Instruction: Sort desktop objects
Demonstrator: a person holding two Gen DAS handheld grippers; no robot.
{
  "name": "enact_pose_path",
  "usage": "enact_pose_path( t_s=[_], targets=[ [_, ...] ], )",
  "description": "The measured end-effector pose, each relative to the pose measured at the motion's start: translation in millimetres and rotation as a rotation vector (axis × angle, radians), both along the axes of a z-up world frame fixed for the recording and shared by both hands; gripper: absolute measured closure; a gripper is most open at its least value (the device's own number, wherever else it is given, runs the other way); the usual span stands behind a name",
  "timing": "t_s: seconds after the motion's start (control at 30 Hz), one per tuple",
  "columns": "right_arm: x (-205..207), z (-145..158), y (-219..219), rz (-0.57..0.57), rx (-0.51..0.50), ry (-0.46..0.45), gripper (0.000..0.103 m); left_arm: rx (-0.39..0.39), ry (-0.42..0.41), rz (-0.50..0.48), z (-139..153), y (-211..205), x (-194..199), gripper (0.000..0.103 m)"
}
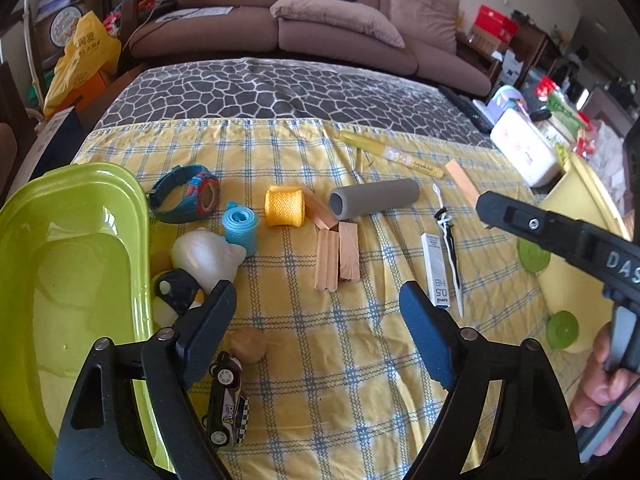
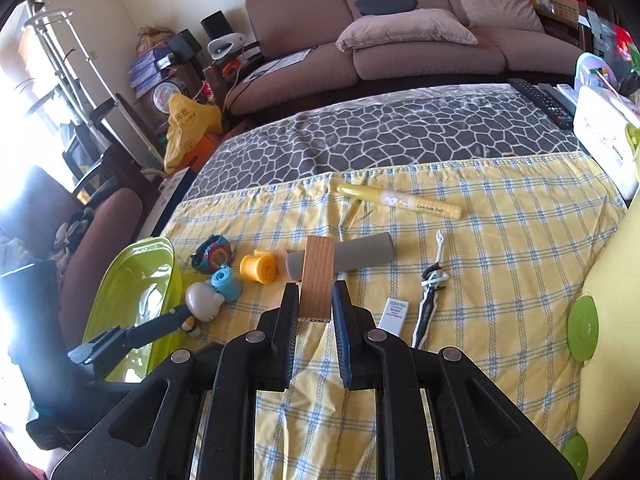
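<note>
My right gripper is shut on a wooden block, held upright above the checked cloth. The left wrist view shows this gripper at the right, with the block sticking out of its tip. My left gripper is open over bare cloth with nothing between its fingers. Its left finger stands next to a penguin toy and a white toy. A toy car and a brown lump lie just below that finger. More wooden blocks lie ahead.
A green tub stands at the left, a pale yellow tub at the right. On the cloth lie a watch, blue roll, yellow roll, grey tube, lead box, toy sword and yellow pen.
</note>
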State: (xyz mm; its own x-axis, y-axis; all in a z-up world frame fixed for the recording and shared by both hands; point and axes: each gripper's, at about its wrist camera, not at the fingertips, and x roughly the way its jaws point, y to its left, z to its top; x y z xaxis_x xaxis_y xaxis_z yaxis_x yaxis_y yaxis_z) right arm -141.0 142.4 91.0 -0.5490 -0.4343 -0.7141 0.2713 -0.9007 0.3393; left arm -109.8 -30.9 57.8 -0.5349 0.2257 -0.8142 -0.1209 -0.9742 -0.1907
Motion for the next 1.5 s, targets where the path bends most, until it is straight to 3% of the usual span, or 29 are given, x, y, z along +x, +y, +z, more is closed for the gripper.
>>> enact_pose_path(
  t_s=[0.1,0.3,0.43,0.67,0.77,1.07,1.33,1.5],
  targets=[
    [1.5,2.7,6.7,0.003,-0.018,-0.003,0.088,-0.055,-0.027,-0.023,-11.9,10.1,-9.4,0.038],
    [4.4,5.4,11.2,0.028,-0.019,-0.003,0.087,-0.077,-0.064,-0.045,-27.4,21.8,-20.9,0.059],
    [4.0,5.1,15.9,0.034,-0.024,-0.008,0.087,-0.105,-0.085,-0.047,-38.3,27.0,-28.4,0.066],
    [6.6,7.8,20.6,0.044,-0.017,-0.005,0.087,-0.107,-0.077,-0.046,-41.1,29.5,-32.2,0.069],
    [7.9,9.5,21.7,0.044,-0.017,0.0,0.087,-0.111,-0.073,-0.043,-41.5,29.2,-32.0,0.088],
    [0.6,-2.2,25.3,0.025,0.01,-0.04,0.088,-0.061,-0.065,-0.047,-30.7,23.9,-27.7,0.088],
    [3.9,14.5,29.5,0.016,-0.001,0.012,0.088,0.037,0.098,-0.068,39.9,21.8,-11.2,0.088],
    [8.5,35.6,38.9,-0.008,-0.008,0.064,0.088,0.096,0.161,-0.089,68.3,22.2,-1.1,0.088]
  ],
)
